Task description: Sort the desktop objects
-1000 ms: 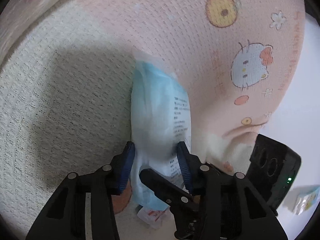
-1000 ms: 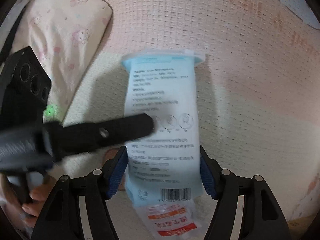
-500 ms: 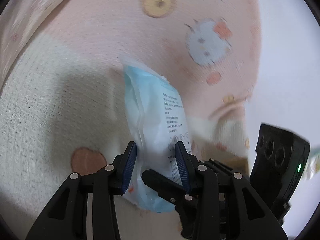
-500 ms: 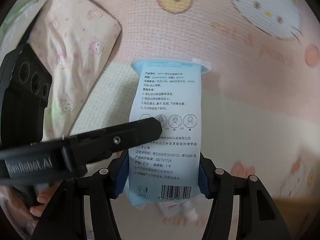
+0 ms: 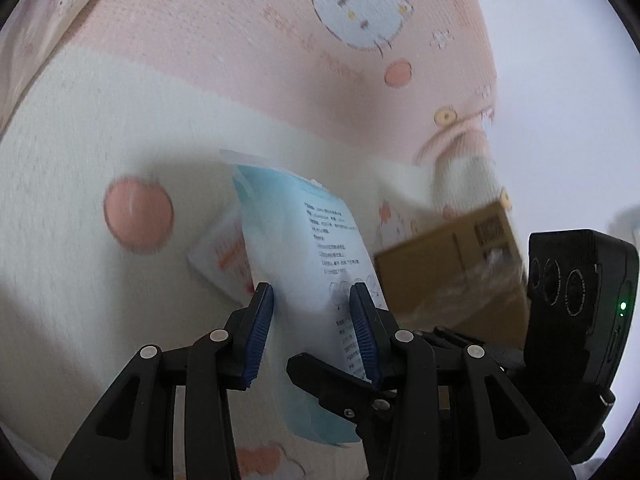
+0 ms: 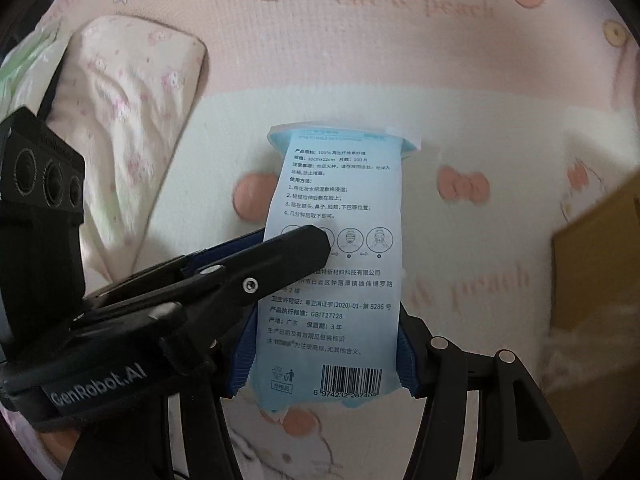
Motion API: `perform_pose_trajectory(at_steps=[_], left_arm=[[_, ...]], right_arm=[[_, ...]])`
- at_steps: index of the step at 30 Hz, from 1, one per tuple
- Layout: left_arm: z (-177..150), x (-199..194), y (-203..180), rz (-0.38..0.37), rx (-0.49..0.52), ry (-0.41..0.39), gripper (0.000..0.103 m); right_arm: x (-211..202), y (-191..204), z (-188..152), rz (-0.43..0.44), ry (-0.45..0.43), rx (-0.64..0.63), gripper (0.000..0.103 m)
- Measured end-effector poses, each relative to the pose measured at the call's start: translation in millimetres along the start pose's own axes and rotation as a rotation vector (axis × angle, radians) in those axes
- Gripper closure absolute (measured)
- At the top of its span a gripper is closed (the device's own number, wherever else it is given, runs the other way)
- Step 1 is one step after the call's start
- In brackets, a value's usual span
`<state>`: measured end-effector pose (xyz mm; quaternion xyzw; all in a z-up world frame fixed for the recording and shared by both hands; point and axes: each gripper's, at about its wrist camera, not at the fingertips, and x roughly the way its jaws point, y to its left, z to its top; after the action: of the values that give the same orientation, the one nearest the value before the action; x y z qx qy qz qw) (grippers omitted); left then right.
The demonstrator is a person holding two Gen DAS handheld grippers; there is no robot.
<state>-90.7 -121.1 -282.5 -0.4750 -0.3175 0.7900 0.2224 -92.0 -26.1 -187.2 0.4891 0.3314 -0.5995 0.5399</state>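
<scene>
Two grippers, one packet, and we have it from both sides. Our left gripper [image 5: 312, 328] pinches the pale blue packet [image 5: 316, 264] across its thickness, blue pads pressed against its two faces, the packet standing up on edge between the fingers and reaching forward past the tips. Our right gripper [image 6: 324, 356] clamps the same blue packet [image 6: 336, 248] across its width, pads tight on both side edges just above the barcode, the printed back facing the camera. From the right wrist view, the left gripper's black finger [image 6: 280, 256] crosses in from the left and lies over the packet's left half, ahead of our right pads.

The packet is lifted clear of the cartoon-cat blanket [image 5: 200, 80], which spreads pink and cream below and ahead of both tools. A smaller white sachet with red print [image 5: 220, 256] lies on the blanket just behind the packet, left of the left gripper's line. A brown cardboard box [image 5: 452, 272] sits off to the right of the left fingers, and its corner [image 6: 596, 264] shows right of the right gripper. A floral pillow [image 6: 120, 152] lies far left.
</scene>
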Motion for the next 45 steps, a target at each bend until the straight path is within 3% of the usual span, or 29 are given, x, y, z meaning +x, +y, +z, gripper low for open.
perform_pose_trajectory(at_steps=[4, 8, 11, 16, 22, 25, 28, 33, 37, 45], left_arm=[[-24.8, 2.7, -9.8, -0.011, 0.012, 0.041, 0.060], [-42.6, 13.4, -28.6, 0.017, 0.122, 0.110, 0.060], [-54.0, 19.1, -37.5, 0.046, 0.172, 0.138, 0.060], [-63.1, 14.5, -40.7, 0.087, 0.196, 0.150, 0.060], [-64.0, 9.3, -32.7, 0.127, 0.149, 0.150, 0.060], [-60.6, 10.6, -30.6, 0.152, 0.134, 0.143, 0.058], [-55.9, 12.2, -29.1, 0.165, 0.112, 0.152, 0.044], [-34.9, 7.6, -31.4, 0.141, 0.084, 0.132, 0.044], [-10.6, 10.7, -43.9, 0.159, 0.152, 0.116, 0.044], [18.4, 46.2, -72.5, 0.185, 0.292, 0.196, 0.044]], right_arm=[[-4.1, -0.8, -28.5, -0.039, 0.016, -0.040, 0.047], [-9.0, -12.1, -59.0, -0.071, 0.015, -0.038, 0.047], [-5.6, -23.9, -67.7, -0.048, 0.028, -0.028, 0.047], [-2.2, -27.1, -77.5, -0.049, 0.022, -0.076, 0.047], [5.4, -35.7, -83.7, -0.027, 0.050, 0.017, 0.047], [1.2, -37.6, -85.0, -0.034, 0.040, 0.011, 0.047], [-3.4, -42.4, -84.7, -0.056, 0.050, 0.031, 0.046], [-32.4, -51.0, -93.2, -0.066, 0.002, 0.087, 0.046], [-51.8, -50.7, -103.4, -0.062, 0.001, 0.084, 0.045], [-45.0, -53.1, -120.9, -0.121, 0.048, 0.065, 0.045]])
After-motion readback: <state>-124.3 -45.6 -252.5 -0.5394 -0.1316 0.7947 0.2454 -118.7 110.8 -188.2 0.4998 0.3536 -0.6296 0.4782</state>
